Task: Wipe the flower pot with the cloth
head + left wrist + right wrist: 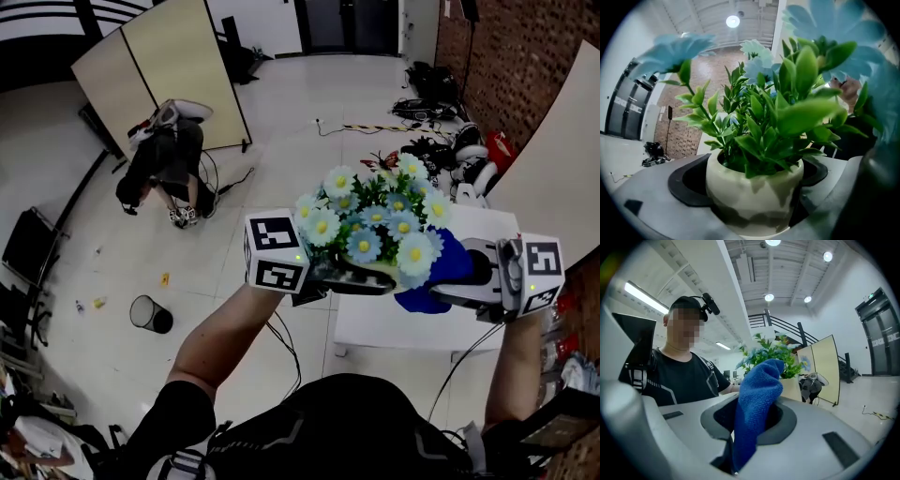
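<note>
My left gripper (pixel 323 274) jaws clamp the upright flower pot (pixel 754 192); my right gripper (pixel 466 272) jaws pinch the cloth (pixel 757 408), with the pot just ahead of them.

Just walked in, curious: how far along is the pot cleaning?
Done: the left gripper clamps the flower pot, raised off the table, and the right gripper pinches the blue cloth. In hand: the cloth is held close beside the pot. Left: the wiping itself; whether they touch yet, I can't tell.
</note>
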`<state>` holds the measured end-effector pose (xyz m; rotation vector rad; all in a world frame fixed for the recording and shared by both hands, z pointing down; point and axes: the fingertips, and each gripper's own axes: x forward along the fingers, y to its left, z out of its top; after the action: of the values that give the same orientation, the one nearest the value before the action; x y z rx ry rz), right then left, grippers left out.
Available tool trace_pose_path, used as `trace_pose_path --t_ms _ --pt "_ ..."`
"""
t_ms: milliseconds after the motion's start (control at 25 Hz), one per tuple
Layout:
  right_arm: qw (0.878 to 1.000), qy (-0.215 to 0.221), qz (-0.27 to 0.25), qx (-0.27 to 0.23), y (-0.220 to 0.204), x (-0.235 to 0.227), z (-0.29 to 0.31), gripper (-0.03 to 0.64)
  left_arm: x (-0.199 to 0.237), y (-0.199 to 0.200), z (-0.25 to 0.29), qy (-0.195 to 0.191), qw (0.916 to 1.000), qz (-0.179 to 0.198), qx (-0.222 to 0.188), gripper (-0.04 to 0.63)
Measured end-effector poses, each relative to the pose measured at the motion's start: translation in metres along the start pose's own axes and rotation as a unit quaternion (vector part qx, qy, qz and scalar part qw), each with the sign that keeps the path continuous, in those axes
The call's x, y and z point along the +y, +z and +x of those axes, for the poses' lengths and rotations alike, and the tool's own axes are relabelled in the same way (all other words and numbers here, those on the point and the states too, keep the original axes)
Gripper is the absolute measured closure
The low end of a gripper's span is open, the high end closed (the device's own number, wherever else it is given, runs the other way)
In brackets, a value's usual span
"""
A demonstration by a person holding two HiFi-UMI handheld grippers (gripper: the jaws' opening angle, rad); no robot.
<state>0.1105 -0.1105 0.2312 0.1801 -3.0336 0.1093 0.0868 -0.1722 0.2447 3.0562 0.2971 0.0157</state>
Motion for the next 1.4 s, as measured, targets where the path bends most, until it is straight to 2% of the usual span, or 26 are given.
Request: trace_pose_path --t_ms 160,240,320,440,520,600,880,1040,1280,1400 --pt "0.999 -0.028 0.013 -0.038 0.009 -0.023 -0.033 0.540 -0.024 0.007 -0.001 -0.028 0.9995 0.001 -0.012 0.049" --pt "0.998 -0.023 0.026 -0.043 0.011 -0.042 -0.034 0.540 -0.035 0.012 -0.002 -0.049 0.9986 0.000 -0.017 0.049" --pt "0.999 0.001 0.039 -0.034 0.012 -0.058 -0.021 0.540 -0.046 0.019 -0.002 -0.071 0.9974 0.003 -0.015 0.049" --pt "0.997 0.062 0.044 -0.007 0.012 -0.064 0.003 0.540 -0.054 0.026 -0.002 -0.087 0.9960 0.017 -0.004 0.049" --pt "0.994 0.102 0.050 -0.002 0.012 -0.059 0.011 0.540 -0.056 0.027 -0.002 -0.085 0.9960 0.027 0.003 0.049" --pt "0.992 0.111 0.055 0.001 0.012 -0.053 0.012 0.540 -0.058 0.027 -0.003 -0.077 0.9965 0.032 0.012 0.049" --pt "0.993 0.111 0.041 0.017 0.012 -0.038 0.007 0.540 -0.053 0.018 -0.009 -0.070 0.9969 0.028 0.022 0.049" --pt "0.995 0.096 0.037 0.002 0.011 -0.017 -0.004 0.540 -0.036 0.011 -0.008 -0.038 0.9990 0.014 0.017 0.049" --pt "0.999 0.042 0.004 0.003 0.005 0.010 0.006 0.540 -0.019 0.005 -0.009 -0.019 0.9997 -0.016 -0.009 0.049" --pt "1.000 0.021 0.013 -0.011 0.007 0.008 0.008 0.540 -0.018 0.009 -0.016 -0.013 0.9998 -0.009 -0.013 0.049"
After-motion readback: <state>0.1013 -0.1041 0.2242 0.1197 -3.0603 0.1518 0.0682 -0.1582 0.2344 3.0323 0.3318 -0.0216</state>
